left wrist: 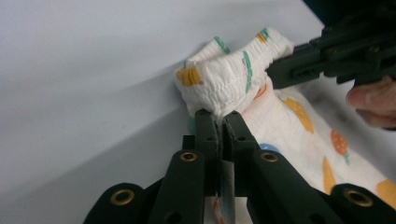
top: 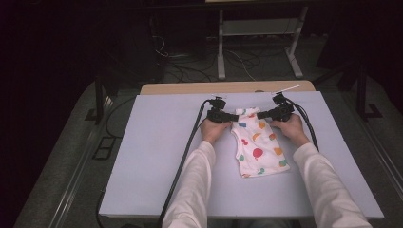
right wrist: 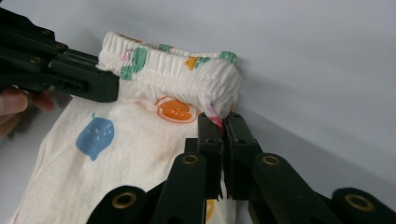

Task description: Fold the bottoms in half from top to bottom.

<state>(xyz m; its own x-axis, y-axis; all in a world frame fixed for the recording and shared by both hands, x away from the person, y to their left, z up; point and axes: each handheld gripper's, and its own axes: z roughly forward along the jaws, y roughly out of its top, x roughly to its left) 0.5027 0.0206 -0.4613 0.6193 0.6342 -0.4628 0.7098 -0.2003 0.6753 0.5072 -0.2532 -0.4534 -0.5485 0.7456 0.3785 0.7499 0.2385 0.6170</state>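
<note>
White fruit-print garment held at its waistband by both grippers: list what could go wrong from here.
1. The left gripper pinches only a thin fold of the white fruit-print cotton garment, so it may slip out when lifted.
2. The right gripper also bites just the edge of the elastic waistband; uneven pulling could bunch or twist the cloth.

From my feed, past the tool tips there's a pale lavender-grey table (top: 157,142) on a wooden top (top: 190,88), dark grey floor (top: 62,156) either side, tangled cables (top: 190,66) and white frame legs (top: 221,57) in the dim back.
</note>
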